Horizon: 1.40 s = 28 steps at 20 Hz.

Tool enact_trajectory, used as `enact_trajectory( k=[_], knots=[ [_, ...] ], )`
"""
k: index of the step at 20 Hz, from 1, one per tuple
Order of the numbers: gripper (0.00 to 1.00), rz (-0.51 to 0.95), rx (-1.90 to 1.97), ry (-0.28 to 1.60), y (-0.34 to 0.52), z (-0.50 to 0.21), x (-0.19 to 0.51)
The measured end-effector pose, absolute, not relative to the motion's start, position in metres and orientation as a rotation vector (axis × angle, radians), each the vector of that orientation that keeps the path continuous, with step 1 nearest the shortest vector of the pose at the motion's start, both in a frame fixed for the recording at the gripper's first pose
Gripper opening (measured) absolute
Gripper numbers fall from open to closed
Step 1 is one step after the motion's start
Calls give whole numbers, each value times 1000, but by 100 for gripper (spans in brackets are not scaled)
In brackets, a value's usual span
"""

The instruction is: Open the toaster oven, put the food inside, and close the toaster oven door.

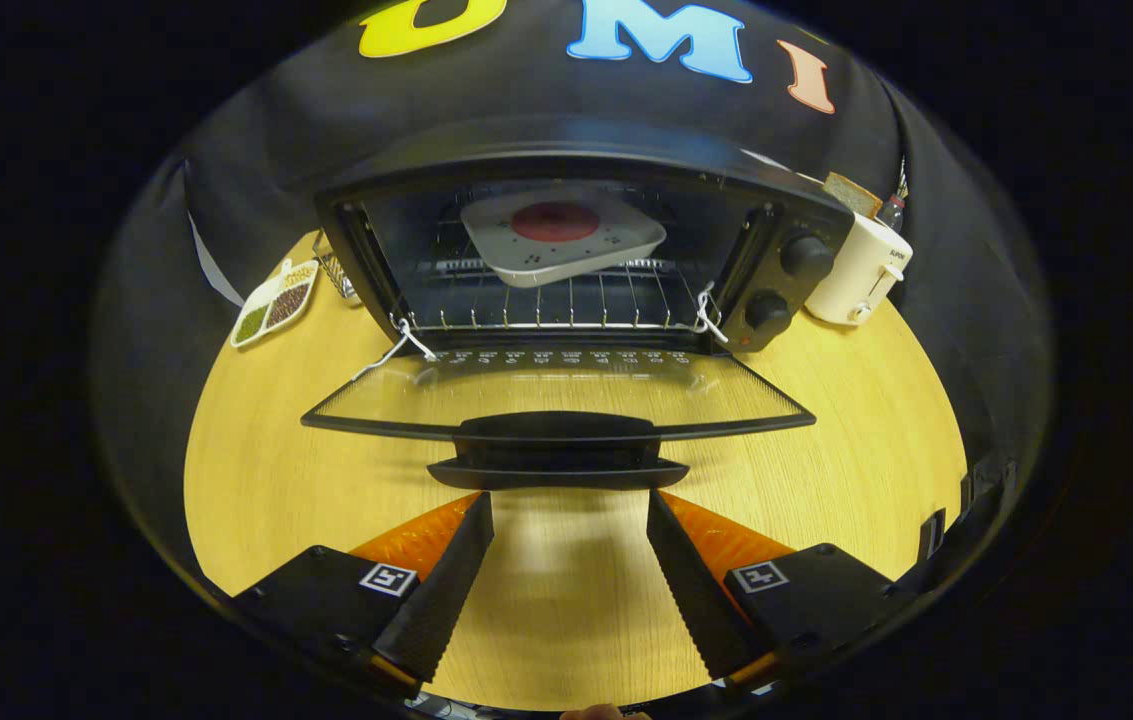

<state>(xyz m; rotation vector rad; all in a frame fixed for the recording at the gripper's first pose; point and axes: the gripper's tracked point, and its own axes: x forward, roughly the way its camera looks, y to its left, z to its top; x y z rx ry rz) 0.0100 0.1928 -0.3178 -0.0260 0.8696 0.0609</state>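
1. Nearest the camera, the gripper (566,505) has its fingers spread wide with nothing between them but bare table (256,480).
2. Just ahead of the fingertips, at 12 o'clock, sits the handle (558,450) of the oven door (558,395); the tips lie just below it, and contact cannot be told.
3. Beyond the handle, the glass door lies folded fully down, flat over the table.
4. Further on at 12 o'clock, the oven (576,250) stands open, its wire rack (551,300) showing.
5. On the rack rests a white tray (566,240), tilted, with a round red piece of food (555,221) in its middle.
6. At 1 o'clock, two knobs (806,255) sit on the oven's right panel.
7. Farther at 2 o'clock, a white toaster (861,270) stands just beside the oven, a bread slice (851,192) sticking up from it.
8. At 10 o'clock, left of the oven, a divided dish (274,302) holds grains.
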Motion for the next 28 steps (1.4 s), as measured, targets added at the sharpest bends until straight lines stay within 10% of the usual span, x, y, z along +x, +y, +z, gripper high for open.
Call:
enact_trajectory(
  k=[28],
  knots=[
    [98, 78, -79, 83, 80, -49, -45]
  ],
)
